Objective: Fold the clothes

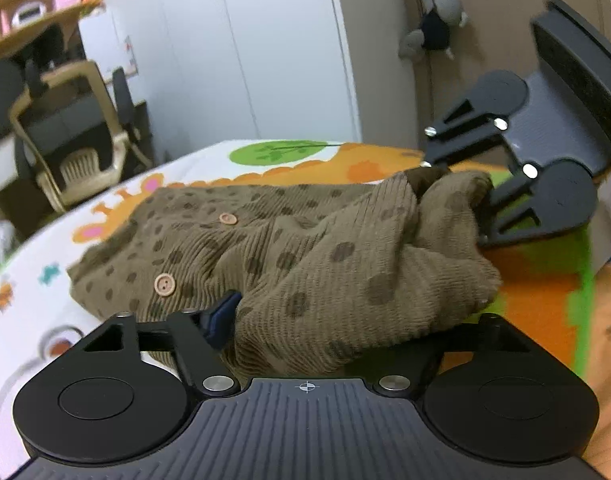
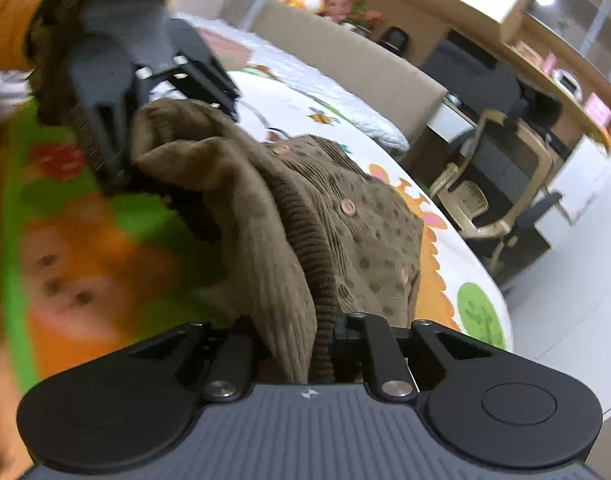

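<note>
A brown knitted cardigan point(image 1: 289, 248) with dark dots and wooden buttons lies on a colourful mat. My left gripper point(image 1: 273, 344) is shut on its near edge, the cloth bunched over the fingers. My right gripper point(image 1: 465, 204) shows at the upper right of the left wrist view, shut on another corner of the cardigan. In the right wrist view the cardigan point(image 2: 345, 216) runs from my right gripper point(image 2: 305, 352), shut on its ribbed hem, up to the left gripper point(image 2: 121, 148) at the upper left. Both held edges are lifted off the mat.
The mat point(image 1: 57, 264) has animal prints, orange and green areas point(image 2: 85, 248). A beige chair point(image 1: 73, 152) and shelves stand beyond the mat's edge. A white wall panel point(image 1: 233, 48) and a hanging soft toy point(image 1: 437, 20) are behind. A beige sofa point(image 2: 345, 60) lies at the far side.
</note>
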A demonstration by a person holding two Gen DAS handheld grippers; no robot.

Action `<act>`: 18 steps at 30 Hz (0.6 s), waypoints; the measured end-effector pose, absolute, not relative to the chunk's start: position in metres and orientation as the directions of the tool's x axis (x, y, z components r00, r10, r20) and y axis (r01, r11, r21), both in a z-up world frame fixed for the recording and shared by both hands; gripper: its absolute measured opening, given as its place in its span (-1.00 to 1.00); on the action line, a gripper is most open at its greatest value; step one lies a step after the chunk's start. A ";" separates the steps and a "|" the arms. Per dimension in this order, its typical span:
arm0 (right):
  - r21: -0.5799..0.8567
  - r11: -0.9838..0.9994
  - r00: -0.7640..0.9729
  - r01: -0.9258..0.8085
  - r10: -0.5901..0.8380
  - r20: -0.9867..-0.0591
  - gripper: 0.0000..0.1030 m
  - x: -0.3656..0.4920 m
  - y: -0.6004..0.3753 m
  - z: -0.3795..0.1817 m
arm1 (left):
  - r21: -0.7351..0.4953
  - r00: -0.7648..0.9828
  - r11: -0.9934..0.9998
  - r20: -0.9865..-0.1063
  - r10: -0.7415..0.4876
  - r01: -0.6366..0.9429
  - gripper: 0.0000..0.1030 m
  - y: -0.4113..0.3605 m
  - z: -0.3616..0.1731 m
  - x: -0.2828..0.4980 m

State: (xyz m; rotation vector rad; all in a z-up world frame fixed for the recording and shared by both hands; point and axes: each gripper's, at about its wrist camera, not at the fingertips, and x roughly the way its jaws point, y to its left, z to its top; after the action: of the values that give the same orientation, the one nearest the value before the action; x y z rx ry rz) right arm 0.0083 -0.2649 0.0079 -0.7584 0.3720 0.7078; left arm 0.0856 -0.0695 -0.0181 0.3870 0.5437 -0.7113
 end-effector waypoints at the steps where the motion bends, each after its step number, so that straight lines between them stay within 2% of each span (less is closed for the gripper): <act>1: -0.509 0.492 0.707 -0.706 0.449 -0.547 -0.75 -0.003 -0.268 0.015 | 0.118 0.608 0.690 -0.593 -0.528 0.715 0.33 -0.070 -0.014 0.079; 5: -0.546 0.448 0.706 -0.708 0.478 -0.523 -0.75 -0.032 -0.280 0.063 | -0.005 0.504 0.624 -0.584 -0.636 0.782 0.29 -0.074 0.009 0.045; 9: -0.582 0.459 0.739 -0.671 0.474 -0.478 -0.74 -0.014 -0.276 0.081 | -0.071 0.468 0.593 -0.541 -0.699 0.802 0.30 -0.071 0.026 0.037; 15: -0.625 0.403 0.735 -0.669 0.485 -0.474 -0.71 0.069 -0.231 0.074 | -0.148 0.584 0.719 -0.484 -0.652 0.679 0.33 -0.041 0.034 0.089; 17: -0.633 0.384 0.730 -0.673 0.485 -0.482 -0.61 0.103 -0.212 0.067 | -0.171 0.628 0.767 -0.477 -0.614 0.619 0.34 -0.028 0.033 0.110; 18: -0.638 0.378 0.731 -0.671 0.483 -0.482 -0.47 0.120 -0.203 0.064 | -0.185 0.650 0.790 -0.475 -0.593 0.585 0.35 -0.021 0.032 0.120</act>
State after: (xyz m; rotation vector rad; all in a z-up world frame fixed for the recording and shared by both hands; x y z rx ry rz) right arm 0.1199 -0.2030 0.0639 -0.9227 0.2299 0.7459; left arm 0.1199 -0.0214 0.0322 -0.0150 0.5455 -0.6692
